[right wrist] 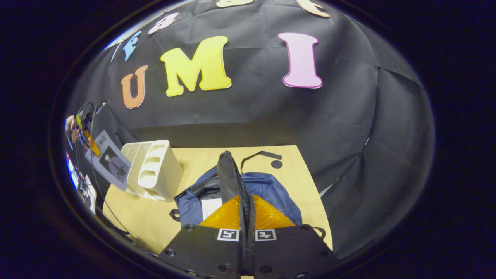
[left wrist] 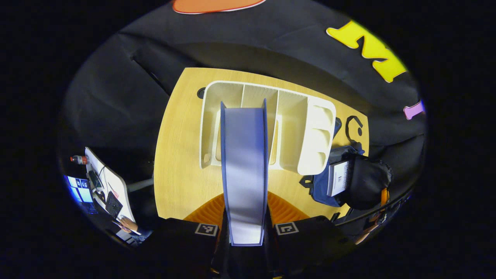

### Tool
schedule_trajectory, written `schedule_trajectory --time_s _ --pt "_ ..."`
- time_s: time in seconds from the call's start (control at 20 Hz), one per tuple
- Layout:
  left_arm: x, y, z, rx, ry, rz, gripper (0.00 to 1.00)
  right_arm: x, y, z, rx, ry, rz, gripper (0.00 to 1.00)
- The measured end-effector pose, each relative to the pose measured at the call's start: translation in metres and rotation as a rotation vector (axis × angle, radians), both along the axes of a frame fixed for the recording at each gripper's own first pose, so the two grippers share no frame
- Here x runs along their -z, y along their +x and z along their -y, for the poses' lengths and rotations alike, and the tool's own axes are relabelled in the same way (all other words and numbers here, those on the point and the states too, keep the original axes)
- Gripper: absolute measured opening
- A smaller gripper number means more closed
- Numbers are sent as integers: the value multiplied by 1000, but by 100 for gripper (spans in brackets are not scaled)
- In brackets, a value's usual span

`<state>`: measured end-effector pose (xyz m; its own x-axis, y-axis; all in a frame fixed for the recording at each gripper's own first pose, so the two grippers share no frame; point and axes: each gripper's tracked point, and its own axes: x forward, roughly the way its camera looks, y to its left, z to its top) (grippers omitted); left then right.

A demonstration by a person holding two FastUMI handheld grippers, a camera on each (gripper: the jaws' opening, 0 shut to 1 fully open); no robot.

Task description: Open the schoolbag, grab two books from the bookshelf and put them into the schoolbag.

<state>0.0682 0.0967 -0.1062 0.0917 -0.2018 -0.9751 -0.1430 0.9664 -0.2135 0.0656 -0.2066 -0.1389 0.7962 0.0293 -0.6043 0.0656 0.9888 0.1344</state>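
Book (left wrist: 245, 170) sits clamped in our left gripper (left wrist: 245, 228) above the shelf (left wrist: 310, 135); our right gripper (right wrist: 247, 228) pinches the schoolbag (right wrist: 271, 193) flap (right wrist: 230, 174), a second book (right wrist: 211, 207) inside.

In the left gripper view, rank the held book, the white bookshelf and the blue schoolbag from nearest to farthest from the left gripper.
1. The book, clamped between the left gripper's fingers, centre.
2. The white bookshelf, on the table just beyond the book.
3. The blue schoolbag, off to the right past the shelf's end, with another book inside.
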Motion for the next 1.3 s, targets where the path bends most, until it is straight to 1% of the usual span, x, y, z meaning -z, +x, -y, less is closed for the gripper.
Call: schedule_trajectory --time_s 0.05,0.1,0.15,0.25,0.3,0.35,0.5,0.6,0.75,0.9,0.95,1.0,1.15,1.3 --pt "-13 -7 -3 -17 -15 24 40 0 -1 0 -2 -3 1 0" --pt "-23 -15 -7 -24 -28 51 42 -2 -1 -1 -4 -5 4 0" --pt "-33 -20 -8 -35 -49 86 39 -2 -1 -2 -6 -5 6 0" --pt "-51 -31 2 -56 -119 132 39 -1 -3 -4 -8 0 7 1" --pt "-59 -36 11 -72 -166 144 36 -2 -4 -6 -9 4 6 1" --pt "-65 -39 22 -83 -217 160 39 -1 -5 -7 -10 7 6 1" --pt "-76 -44 61 -113 -390 202 39 -1 -8 -8 -9 5 8 0" --pt "-81 -41 94 -122 -503 255 39 0 -9 -9 -8 2 10 0" --pt "-75 -45 133 -92 -626 324 39 5 -13 -8 -4 -6 4 0" --pt "-71 -54 182 -78 -754 332 38 8 -16 -5 2 -15 -3 0" --pt "-67 -55 198 -80 -781 331 42 8 -16 -4 4 -18 -4 0" --pt "-59 -57 211 -87 -805 326 38 8 -17 -3 5 -22 -6 0" --pt "-29 -64 246 -107 -845 297 38 7 -16 1 7 -23 -10 0" --pt "-2 -62 276 -146 -876 261 39 8 -17 1 11 -22 -17 0"
